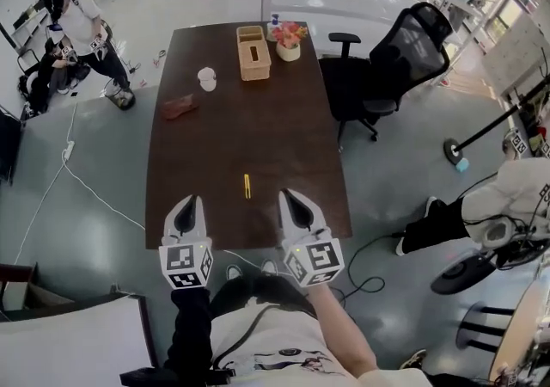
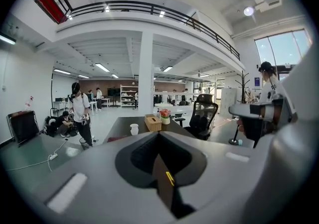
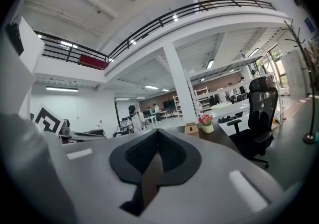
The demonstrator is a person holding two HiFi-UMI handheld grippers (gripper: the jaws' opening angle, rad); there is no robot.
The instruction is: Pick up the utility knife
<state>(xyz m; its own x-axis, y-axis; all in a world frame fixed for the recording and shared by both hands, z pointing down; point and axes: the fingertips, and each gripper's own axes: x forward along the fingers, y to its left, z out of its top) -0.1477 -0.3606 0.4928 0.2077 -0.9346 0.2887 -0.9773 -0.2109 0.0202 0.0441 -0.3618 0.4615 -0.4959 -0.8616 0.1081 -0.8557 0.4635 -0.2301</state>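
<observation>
The yellow utility knife [image 1: 246, 186] lies lengthwise on the dark brown table [image 1: 215, 153], near its front edge. My left gripper [image 1: 191, 200] hovers over the front edge to the left of the knife, with its jaws together and nothing held. My right gripper [image 1: 287, 193] hovers to the right of the knife, also shut and empty. In the left gripper view a sliver of the knife [image 2: 170, 178] shows through the slit below the closed jaws of the left gripper [image 2: 158, 136]. The right gripper view shows the right gripper [image 3: 157, 132] with its jaws closed; the knife is not visible there.
At the table's far end stand a wooden tissue box [image 1: 253, 52] and a flower pot [image 1: 289, 41]. A white cup [image 1: 207, 78] and a reddish cloth [image 1: 180, 106] lie at the left. A black office chair [image 1: 404, 58] stands at the right, a person [image 1: 82, 28] at the far left.
</observation>
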